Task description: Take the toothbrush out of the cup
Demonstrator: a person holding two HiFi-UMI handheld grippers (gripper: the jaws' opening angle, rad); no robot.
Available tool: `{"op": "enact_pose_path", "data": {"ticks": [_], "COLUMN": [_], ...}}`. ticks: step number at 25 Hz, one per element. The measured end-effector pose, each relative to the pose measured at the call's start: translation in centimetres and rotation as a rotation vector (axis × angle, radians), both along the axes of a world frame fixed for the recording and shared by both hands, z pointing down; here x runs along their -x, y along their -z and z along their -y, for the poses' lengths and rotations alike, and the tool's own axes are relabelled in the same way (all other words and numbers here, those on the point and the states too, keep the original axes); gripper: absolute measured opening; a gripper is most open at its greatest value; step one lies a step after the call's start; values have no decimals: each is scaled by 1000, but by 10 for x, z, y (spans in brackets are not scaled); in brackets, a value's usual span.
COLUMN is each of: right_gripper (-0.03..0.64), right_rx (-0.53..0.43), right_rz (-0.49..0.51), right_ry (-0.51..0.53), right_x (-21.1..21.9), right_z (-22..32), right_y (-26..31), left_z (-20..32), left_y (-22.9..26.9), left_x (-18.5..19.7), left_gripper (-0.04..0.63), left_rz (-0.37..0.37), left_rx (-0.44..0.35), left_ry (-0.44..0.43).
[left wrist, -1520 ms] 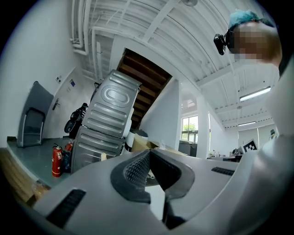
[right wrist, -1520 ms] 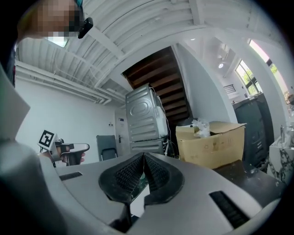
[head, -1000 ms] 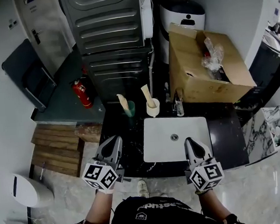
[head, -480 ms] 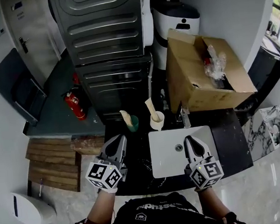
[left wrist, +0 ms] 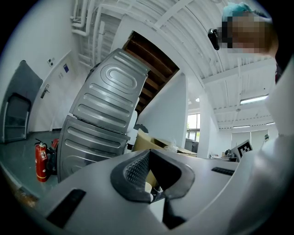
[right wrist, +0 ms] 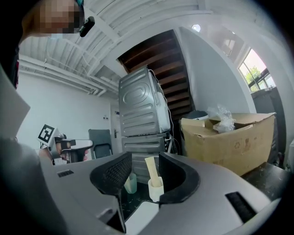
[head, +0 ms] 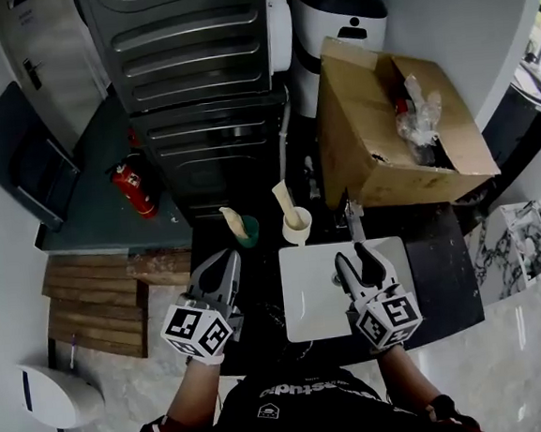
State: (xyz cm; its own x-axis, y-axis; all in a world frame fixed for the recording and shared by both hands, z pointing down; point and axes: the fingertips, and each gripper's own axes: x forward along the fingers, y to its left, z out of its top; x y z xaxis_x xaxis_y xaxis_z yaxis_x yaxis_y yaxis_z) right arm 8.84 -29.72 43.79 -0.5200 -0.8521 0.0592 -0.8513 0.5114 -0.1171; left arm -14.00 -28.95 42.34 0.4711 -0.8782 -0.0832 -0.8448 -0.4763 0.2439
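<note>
Holding the left hand-held gripper (head: 222,262) clenched on nothing above the near left part of the dark tabletop (head: 439,261). Opening the right hand-held gripper (head: 354,261) over the white sink (head: 316,300), with nothing pressed between its pads. Pointing it toward the toothbrush (head: 284,202), tilted in the white cup (head: 296,231) just beyond the sink's far edge, right of a green cup (head: 249,231).

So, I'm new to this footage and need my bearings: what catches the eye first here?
A tall grey ribbed machine fills the top of the head view, with an open cardboard box to its right. Nearer, on the dark counter behind the white sink, stand a green cup and a white cup, the white one holding a pale toothbrush. A red fire extinguisher sits low at left, beside the machine.
</note>
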Motion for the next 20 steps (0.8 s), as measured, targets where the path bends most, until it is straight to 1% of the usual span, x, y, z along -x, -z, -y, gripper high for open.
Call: {"op": "enact_pose_path", "data": {"ticks": [5, 12, 17, 20], "right_gripper": [198, 198, 198, 198], "right_rx": [34, 101, 143, 177], "right_rz": [-38, -167, -252, -329], "right_ry": [74, 177, 206, 219], "right_x": [17, 64, 89, 98], "right_z": [41, 111, 153, 173], "right_y": [-27, -79, -116, -139], "left_z": [6, 17, 25, 28], "left_y": [-6, -16, -22, -28], "left_x": [6, 25, 36, 41], "left_gripper": [11, 11, 11, 11], "left_rz": [3, 14, 25, 28], "left_rx": [21, 52, 70, 88], "left_ry": [43, 103, 139, 156]}}
